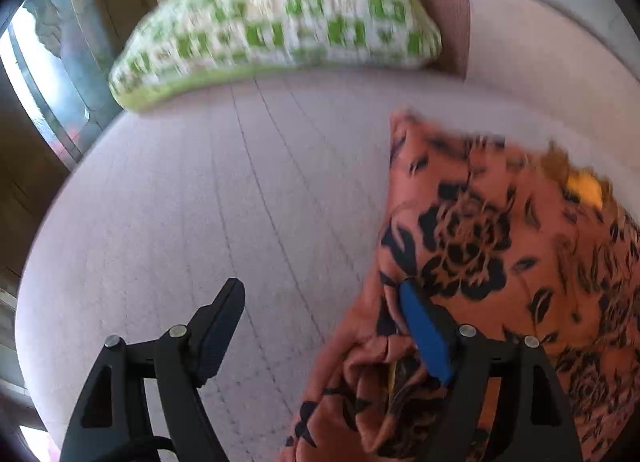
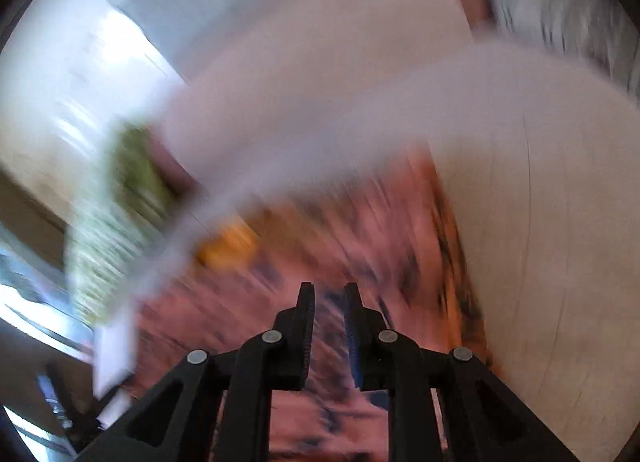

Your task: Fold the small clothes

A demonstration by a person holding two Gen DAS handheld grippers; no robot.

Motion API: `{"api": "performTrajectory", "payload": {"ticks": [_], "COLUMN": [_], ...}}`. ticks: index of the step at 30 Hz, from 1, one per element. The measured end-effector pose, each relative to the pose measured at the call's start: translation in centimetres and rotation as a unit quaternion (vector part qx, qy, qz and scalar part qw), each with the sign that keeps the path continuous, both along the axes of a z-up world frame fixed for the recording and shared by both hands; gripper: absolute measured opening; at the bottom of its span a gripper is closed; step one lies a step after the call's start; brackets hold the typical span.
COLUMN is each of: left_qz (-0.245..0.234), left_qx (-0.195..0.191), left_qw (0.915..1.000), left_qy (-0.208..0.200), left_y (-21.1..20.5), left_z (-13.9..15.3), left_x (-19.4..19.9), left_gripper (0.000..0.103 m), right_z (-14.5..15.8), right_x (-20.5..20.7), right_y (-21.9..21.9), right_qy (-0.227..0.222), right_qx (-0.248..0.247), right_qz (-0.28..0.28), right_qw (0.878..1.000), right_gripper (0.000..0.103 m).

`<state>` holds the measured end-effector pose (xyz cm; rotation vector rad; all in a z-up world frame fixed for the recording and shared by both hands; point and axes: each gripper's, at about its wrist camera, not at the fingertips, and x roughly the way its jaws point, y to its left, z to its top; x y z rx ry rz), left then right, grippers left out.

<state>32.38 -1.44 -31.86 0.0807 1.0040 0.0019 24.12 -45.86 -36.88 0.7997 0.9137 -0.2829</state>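
A salmon-orange garment with black flower print (image 1: 492,230) lies on the pale pink quilted cushion surface (image 1: 192,202), with a yellow patch (image 1: 584,188) near its far edge. My left gripper (image 1: 320,286) is open wide at the garment's near left edge. Its blue-padded right finger (image 1: 424,334) rests over bunched cloth, and its left finger (image 1: 220,322) is above bare surface. In the right wrist view, badly blurred, my right gripper (image 2: 329,290) hovers over the same garment (image 2: 360,230), its jaws a narrow gap apart with nothing clearly pinched.
A green-and-white checked pillow (image 1: 280,18) lies at the back of the surface, with a pink bolster (image 1: 448,18) behind it. A glass door or window (image 1: 44,74) is at the left. In the right wrist view a pale pink cushion (image 2: 540,222) spreads to the right.
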Motion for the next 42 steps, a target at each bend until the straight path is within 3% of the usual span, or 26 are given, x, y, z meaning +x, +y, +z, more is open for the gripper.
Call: {"api": "performTrajectory", "payload": {"ticks": [1,3,5,7,9,11,14,16,20,24,26,27,28,29,31,34,38,42], "left_qz": [0.010,0.014,0.012,0.004,-0.015,-0.007,0.000,0.006,-0.033,-0.035,-0.042,-0.046,-0.056,-0.069,-0.075,-0.071,-0.055,-0.041], "left_qx": [-0.017,-0.038,-0.053,-0.026,0.003,-0.005,-0.041,-0.052,-0.068,-0.084,-0.076,-0.063,-0.050,-0.037,-0.012,0.002,-0.029,-0.070], "left_qw": [0.9998,0.9991,0.9979,0.9995,0.9995,0.9999,0.9990,0.9986,0.9971,0.9955,0.9956,0.9960,0.9957,0.9950,0.9951,0.9964,0.9980,0.9950], "left_qy": [-0.002,-0.010,-0.035,-0.019,0.027,0.011,0.015,-0.003,-0.013,-0.027,-0.035,-0.045,-0.055,-0.062,-0.063,-0.046,0.008,0.059], "left_y": [0.3,0.6,0.4,-0.2,-1.3,-1.0,-0.1,0.7,1.3,3.3,3.6,3.8,3.8,3.9,4.5,6.7,11.0,14.0], "left_z": [0.3,1.4,2.4,1.9,-0.5,-0.1,1.3,2.6,4.2,4.9,5.3,5.7,6.3,6.8,7.1,6.9,5.0,3.3], "left_x": [-0.1,0.0,-0.1,-0.1,0.4,0.1,-0.4,-1.4,-5.4,-10.6,-12.7,-14.2,-15.6,-16.9,-19.0,-22.1,-24.7,-26.0], "left_gripper": [0.081,0.080,0.080,0.080,0.081,0.082,0.081,0.081,0.081,0.081,0.081,0.081,0.081,0.082,0.083,0.083,0.083,0.083], "right_z": [-0.1,2.0,3.9,4.3,2.5,-0.6,0.8,1.8,4.2,9.2,11.7,13.2,13.9,14.7,15.6,14.6,12.5,8.5], "right_x": [-0.3,-0.7,-1.7,-0.9,0.6,2.2,2.0,1.0,-3.2,-10.4,-13.9,-16.4,-18.1,-20.3,-22.9,-24.9,-29.3,-31.8], "right_y": [-0.3,0.2,1.3,3.4,5.5,7.8,9.1,9.1,8.4,7.2,7.8,8.0,8.0,8.1,8.3,7.4,5.0,3.6], "right_qy": [-0.016,-0.032,-0.091,-0.118,-0.084,-0.003,-0.014,-0.048,-0.111,-0.212,-0.250,-0.262,-0.267,-0.278,-0.243,-0.154,-0.114,-0.071], "right_qx": [0.007,-0.023,-0.044,-0.020,0.009,0.017,-0.023,-0.008,0.000,-0.062,-0.100,-0.114,-0.127,-0.150,-0.191,-0.171,-0.122,-0.064], "right_qz": [-0.010,-0.001,0.009,0.057,0.108,0.144,0.146,0.150,0.138,0.104,0.098,0.097,0.091,0.082,0.093,0.103,0.087,0.073], "right_qw": [1.000,0.999,0.995,0.991,0.991,0.989,0.989,0.987,0.984,0.970,0.958,0.953,0.951,0.945,0.947,0.968,0.982,0.993], "right_gripper": [0.015,0.018,0.017,0.018,0.017,0.019,0.018,0.018,0.018,0.018,0.039,0.081,0.103,0.103,0.103,0.103,0.103,0.091]}}
